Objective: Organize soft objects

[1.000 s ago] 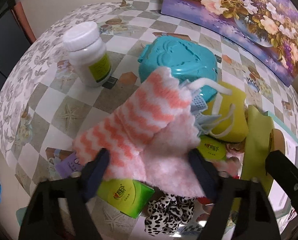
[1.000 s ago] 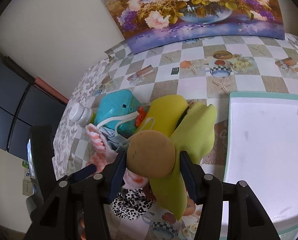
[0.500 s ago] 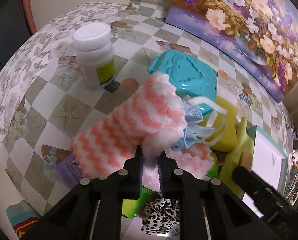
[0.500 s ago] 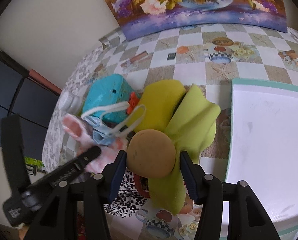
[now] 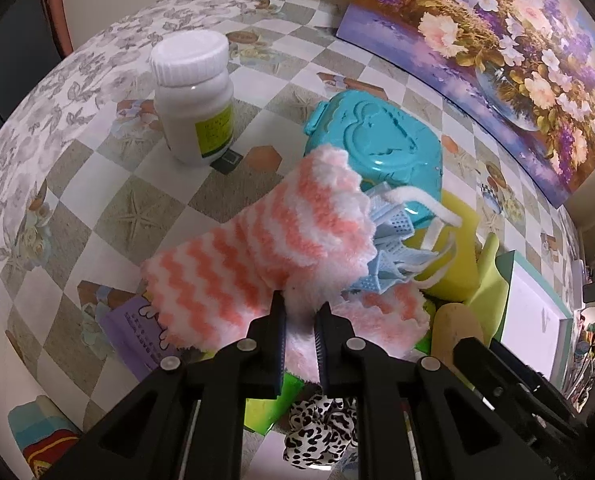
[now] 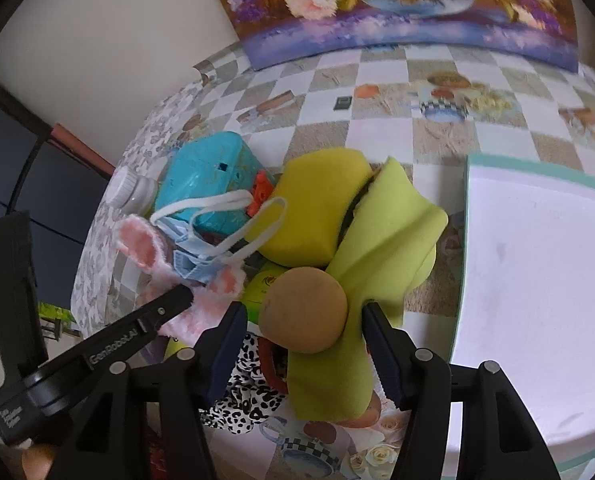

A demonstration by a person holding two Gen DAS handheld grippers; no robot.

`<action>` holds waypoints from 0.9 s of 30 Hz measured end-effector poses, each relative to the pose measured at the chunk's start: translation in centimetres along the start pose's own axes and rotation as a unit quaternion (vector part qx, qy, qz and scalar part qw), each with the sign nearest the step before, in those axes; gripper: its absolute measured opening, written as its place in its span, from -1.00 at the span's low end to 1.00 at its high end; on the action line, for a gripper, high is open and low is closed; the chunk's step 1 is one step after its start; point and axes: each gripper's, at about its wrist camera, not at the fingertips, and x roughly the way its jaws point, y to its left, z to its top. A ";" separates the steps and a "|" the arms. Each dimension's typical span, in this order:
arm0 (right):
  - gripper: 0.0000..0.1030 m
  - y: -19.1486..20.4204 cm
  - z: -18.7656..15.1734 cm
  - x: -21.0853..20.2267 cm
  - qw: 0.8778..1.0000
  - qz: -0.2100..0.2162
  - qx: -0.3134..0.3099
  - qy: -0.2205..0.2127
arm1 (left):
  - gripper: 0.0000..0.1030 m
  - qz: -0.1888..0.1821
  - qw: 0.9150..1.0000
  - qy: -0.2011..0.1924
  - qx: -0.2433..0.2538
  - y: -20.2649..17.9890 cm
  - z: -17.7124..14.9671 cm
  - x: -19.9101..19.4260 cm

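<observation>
Two claws work over one heap of soft things on the checked worktop (image 5: 137, 208). The left claw (image 5: 300, 312) is nearly pressed together, pinching the fluffy pink-and-white striped sock (image 5: 265, 248), which drapes over a blue face mask (image 5: 393, 240) beside the teal plastic case (image 5: 377, 140). The right claw (image 6: 301, 316) stands spread, its jaws flanking a round tan sponge (image 6: 303, 310) atop a lime-green cloth (image 6: 381, 240); whether they touch it I cannot tell.
</observation>
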 end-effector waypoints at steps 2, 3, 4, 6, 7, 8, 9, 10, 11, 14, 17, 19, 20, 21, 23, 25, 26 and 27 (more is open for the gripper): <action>0.24 0.4 0.1 -0.3 1.000 -0.006 -0.013 -0.007 | -0.74 -0.004 1.000 0.005 -0.006 0.2 0.0 0.1; 0.24 0.5 0.0 -0.3 1.000 -0.007 -0.017 -0.005 | -0.74 -0.006 1.000 0.007 -0.008 0.3 0.0 0.2; 0.24 0.5 0.0 -0.3 1.000 -0.010 -0.020 -0.004 | -0.73 -0.006 1.000 0.007 -0.009 0.3 0.0 0.1; 0.24 0.7 -0.1 -0.7 0.999 -0.020 -0.028 -0.011 | -0.70 -0.003 1.000 0.008 -0.009 0.3 -0.1 0.1; 0.24 0.8 -0.1 -1.0 0.999 -0.021 -0.034 -0.017 | -0.65 -0.002 1.000 0.009 -0.009 0.3 -0.1 0.1; 0.31 1.0 -0.2 -1.3 0.999 -0.020 -0.037 -0.021 | -0.62 -0.003 1.000 0.010 -0.010 0.3 0.0 0.1; 0.45 1.2 -0.2 -1.4 0.999 -0.019 -0.041 -0.024 | -0.53 -0.004 1.000 0.010 -0.010 0.3 0.0 0.0; 0.50 1.4 -0.3 -1.4 0.998 -0.019 -0.046 -0.024 | -0.38 -0.003 1.000 0.009 -0.011 0.4 0.0 -0.1; 0.52 1.5 -0.3 -1.3 0.998 -0.019 -0.048 -0.023 | -0.29 -0.002 1.000 0.006 -0.011 0.5 0.0 -0.2; 0.52 1.4 -0.2 -0.4 0.998 -0.030 -0.045 -0.011 | -0.14 0.002 1.000 -0.005 -0.017 0.7 0.1 -0.7; 0.52 1.3 -0.2 0.4 0.998 -0.032 -0.045 -0.002 | -0.12 0.007 1.000 -0.012 -0.027 1.2 0.3 -1.1; 0.52 1.6 -0.3 1.0 0.998 -0.038 -0.053 0.004 | -0.10 0.005 0.999 -0.014 -0.037 1.5 0.4 -1.2; 0.52 1.8 -0.4 1.2 0.998 -0.039 -0.058 0.006 | -0.09 0.004 0.999 -0.015 -0.041 1.7 0.4 -1.3; 0.52 1.8 -0.4 1.5 0.997 -0.042 -0.060 0.008 | -0.08 0.005 0.999 -0.016 -0.045 1.9 0.4 -1.3; 0.52 1.8 -0.5 2.2 0.997 -0.049 -0.061 0.013 | -0.03 0.004 0.998 -0.017 -0.053 2.1 0.5 -1.3; 0.52 1.8 -0.6 2.6 0.997 -0.051 -0.060 0.015 | 0.06 0.004 0.998 -0.017 -0.058 2.4 0.4 -1.3; 0.51 1.7 -0.6 2.7 0.997 -0.052 -0.059 0.017 | 0.06 0.003 0.998 -0.016 -0.060 2.5 0.4 -1.3; 0.50 1.7 -0.7 2.7 0.997 -0.051 -0.058 0.016 | 0.07 0.003 0.998 -0.015 -0.060 2.5 0.4 -1.3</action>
